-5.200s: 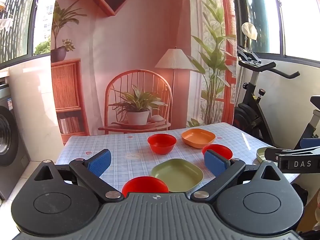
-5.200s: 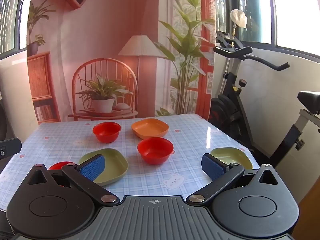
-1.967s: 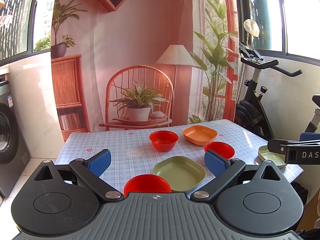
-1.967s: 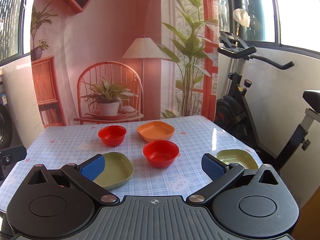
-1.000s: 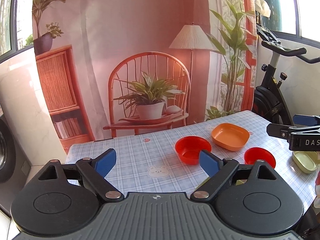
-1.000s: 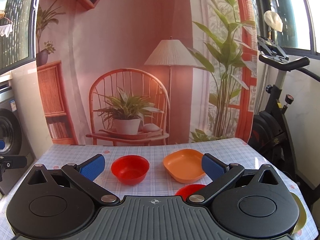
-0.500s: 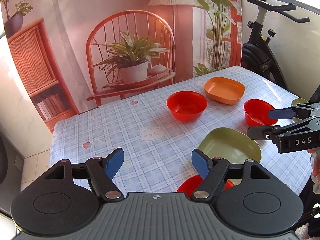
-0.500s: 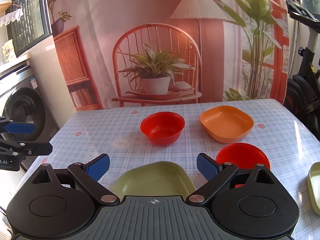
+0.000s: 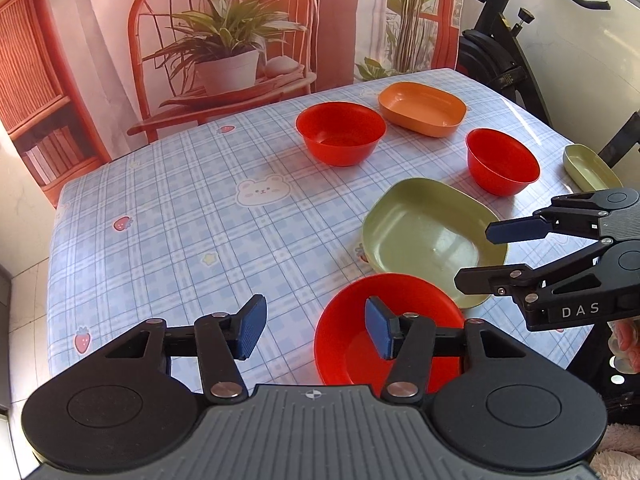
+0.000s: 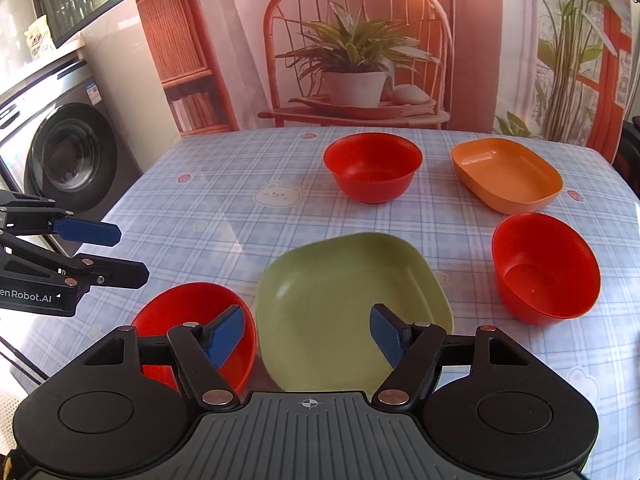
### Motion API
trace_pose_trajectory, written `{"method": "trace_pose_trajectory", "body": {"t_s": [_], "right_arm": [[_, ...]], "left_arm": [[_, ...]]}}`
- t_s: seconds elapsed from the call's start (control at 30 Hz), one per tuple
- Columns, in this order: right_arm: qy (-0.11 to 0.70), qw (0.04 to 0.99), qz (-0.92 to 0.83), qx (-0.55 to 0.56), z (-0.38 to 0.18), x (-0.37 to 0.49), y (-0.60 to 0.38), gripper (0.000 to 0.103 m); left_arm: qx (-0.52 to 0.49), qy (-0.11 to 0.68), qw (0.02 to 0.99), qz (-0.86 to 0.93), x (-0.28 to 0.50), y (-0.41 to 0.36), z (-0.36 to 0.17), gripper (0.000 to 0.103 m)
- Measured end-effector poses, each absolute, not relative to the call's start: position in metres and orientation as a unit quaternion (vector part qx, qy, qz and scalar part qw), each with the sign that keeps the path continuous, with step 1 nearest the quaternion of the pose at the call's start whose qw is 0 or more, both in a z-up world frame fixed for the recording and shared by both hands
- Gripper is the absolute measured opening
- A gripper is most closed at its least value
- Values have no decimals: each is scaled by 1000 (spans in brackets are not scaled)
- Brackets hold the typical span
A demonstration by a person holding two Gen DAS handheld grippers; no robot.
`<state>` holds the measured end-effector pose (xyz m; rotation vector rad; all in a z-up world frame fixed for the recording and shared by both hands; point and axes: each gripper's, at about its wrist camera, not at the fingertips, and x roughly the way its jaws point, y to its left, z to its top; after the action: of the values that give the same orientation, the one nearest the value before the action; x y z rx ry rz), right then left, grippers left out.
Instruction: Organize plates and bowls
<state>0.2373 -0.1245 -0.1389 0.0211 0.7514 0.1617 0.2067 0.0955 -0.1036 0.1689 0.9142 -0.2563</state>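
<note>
A: Left wrist view: left hand-held gripper [image 9: 312,330], half spread and just closing, empty, straddles the near red bowl [image 9: 384,320]'s rim. Reaching step, I'd judge.

B: Right wrist view: right hand-held gripper [image 10: 306,334], likewise closing on nothing, hangs over the green plate [image 10: 340,288]. Next: pinch its rim; the bowl beside it crowds the surface [image 10: 208,208].

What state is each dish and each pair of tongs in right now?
Left tongs: open, closing, nothing gripped.
Right tongs: open, closing, nothing gripped.
Nearest red bowl: upright, empty.
Large green plate: upright, empty.
Far red bowl: upright, empty.
Right-side red bowl: upright, empty.
Orange plate: upright, empty.
Small green plate: at table edge, empty.
</note>
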Motion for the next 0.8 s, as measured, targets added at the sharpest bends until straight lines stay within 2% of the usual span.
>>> {"method": "trace_pose_trajectory", "body": {"t_s": [0.13, 0.27, 0.53, 0.7, 0.8], "right_arm": [[391, 914, 104, 12, -146, 236, -118, 49], [403, 907, 119, 9, -148, 233, -113, 46], [415, 900, 133, 6, -152, 231, -107, 31], [423, 895, 142, 8, -156, 232, -105, 26], [432, 891, 141, 16, -160, 233, -105, 26]], "left_arm": [[86, 452, 879, -125, 208, 95, -112, 57], [83, 466, 872, -123, 208, 95, -119, 57], [79, 487, 860, -128, 202, 94, -133, 53], [73, 495, 856, -130, 199, 95, -140, 46], [76, 496, 855, -129, 197, 94, -144, 38]]}}
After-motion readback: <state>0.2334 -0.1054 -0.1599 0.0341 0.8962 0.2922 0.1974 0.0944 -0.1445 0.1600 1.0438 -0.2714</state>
